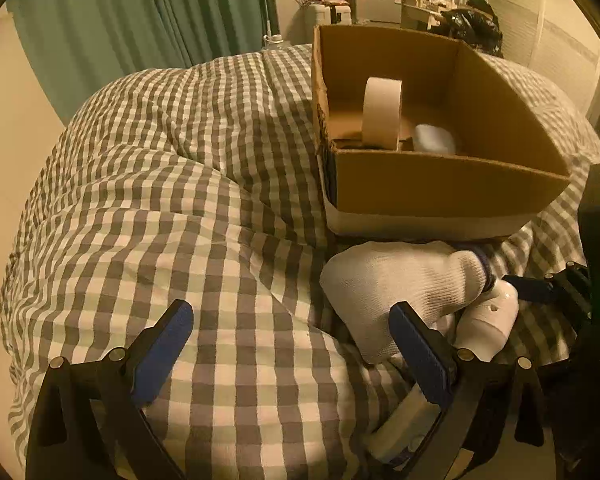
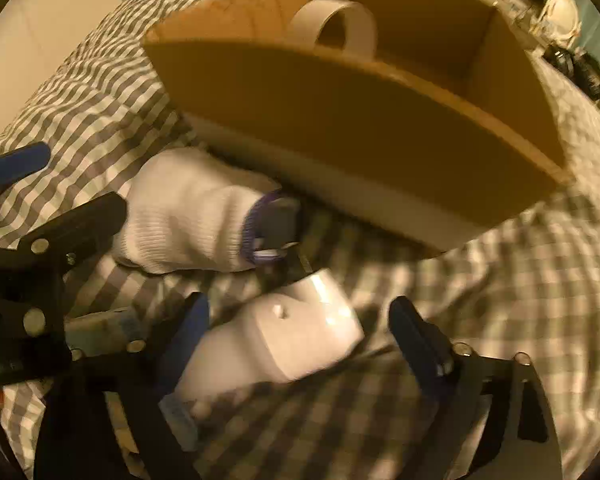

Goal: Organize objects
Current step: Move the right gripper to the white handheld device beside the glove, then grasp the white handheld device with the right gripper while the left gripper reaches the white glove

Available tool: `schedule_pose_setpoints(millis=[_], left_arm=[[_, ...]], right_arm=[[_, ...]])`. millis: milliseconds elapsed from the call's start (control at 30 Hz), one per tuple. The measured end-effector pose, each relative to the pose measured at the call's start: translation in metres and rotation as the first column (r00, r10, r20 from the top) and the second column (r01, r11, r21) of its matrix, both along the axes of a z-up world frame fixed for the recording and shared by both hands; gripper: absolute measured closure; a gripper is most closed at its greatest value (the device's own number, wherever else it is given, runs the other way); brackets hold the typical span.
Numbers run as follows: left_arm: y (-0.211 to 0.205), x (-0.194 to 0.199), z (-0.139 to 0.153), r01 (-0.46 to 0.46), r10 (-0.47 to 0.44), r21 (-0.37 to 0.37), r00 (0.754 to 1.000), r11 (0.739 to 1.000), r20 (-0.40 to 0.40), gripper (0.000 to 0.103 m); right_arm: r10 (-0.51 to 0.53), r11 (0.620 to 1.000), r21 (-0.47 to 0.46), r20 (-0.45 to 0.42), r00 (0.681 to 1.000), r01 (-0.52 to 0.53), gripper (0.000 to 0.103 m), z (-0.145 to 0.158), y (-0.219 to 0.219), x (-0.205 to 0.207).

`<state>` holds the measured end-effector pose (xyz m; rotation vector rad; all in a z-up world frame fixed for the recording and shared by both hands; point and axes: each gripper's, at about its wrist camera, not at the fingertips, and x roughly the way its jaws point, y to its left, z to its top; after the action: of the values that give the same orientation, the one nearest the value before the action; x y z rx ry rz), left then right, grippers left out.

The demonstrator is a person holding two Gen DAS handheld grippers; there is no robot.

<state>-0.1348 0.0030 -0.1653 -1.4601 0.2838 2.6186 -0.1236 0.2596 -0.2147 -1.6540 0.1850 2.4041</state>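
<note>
Glossy white plastic gadget [image 2: 300, 340] sits between the right gripper [image 2: 296, 336]'s jaws, not clearly clamped yet. Left gripper [image 1: 292, 344]'s jaws are released over the checked bedding [image 1: 180, 200].

White sock [image 2: 188, 216] beside white device [image 2: 296, 336]; tape roll [image 1: 381, 117] upright in cardboard box [image 1: 440, 188]
</note>
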Motion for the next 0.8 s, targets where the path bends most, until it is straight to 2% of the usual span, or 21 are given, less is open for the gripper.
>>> schedule_pose_setpoints(millis=[67, 267, 500, 700, 800], left_arm=[[-0.001, 0.0, -0.001, 0.0, 0.0, 0.006, 1.0, 1.0, 0.003, 0.002], [-0.002, 0.0, 0.0, 0.005, -0.005, 0.005, 1.0, 1.0, 0.004, 0.002], [0.008, -0.002, -0.001, 0.037, -0.038, 0.017, 0.999, 0.999, 0.038, 0.002], [0.035, -0.009, -0.012, 0.14, -0.144, 0.044, 0.985, 0.989, 0.099, 0.002], [0.048, -0.017, -0.023, 0.178, -0.183, 0.053, 0.974, 0.983, 0.131, 0.002]], right_arm=[[-0.001, 1.0, -0.017, 0.002, 1.0, 0.001, 0.023, -0.003, 0.001, 0.0], [-0.02, 0.999, -0.039, -0.036, 0.999, 0.018, 0.043, 0.005, 0.01, 0.01], [-0.043, 0.999, 0.021, -0.103, 0.994, 0.045, 0.046, 0.032, 0.021, 0.034], [-0.066, 0.991, 0.103, -0.14, 0.988, 0.081, 0.049, 0.061, 0.039, 0.057], [-0.059, 0.993, 0.092, -0.128, 0.99, 0.071, 0.05, 0.058, 0.043, 0.052]])
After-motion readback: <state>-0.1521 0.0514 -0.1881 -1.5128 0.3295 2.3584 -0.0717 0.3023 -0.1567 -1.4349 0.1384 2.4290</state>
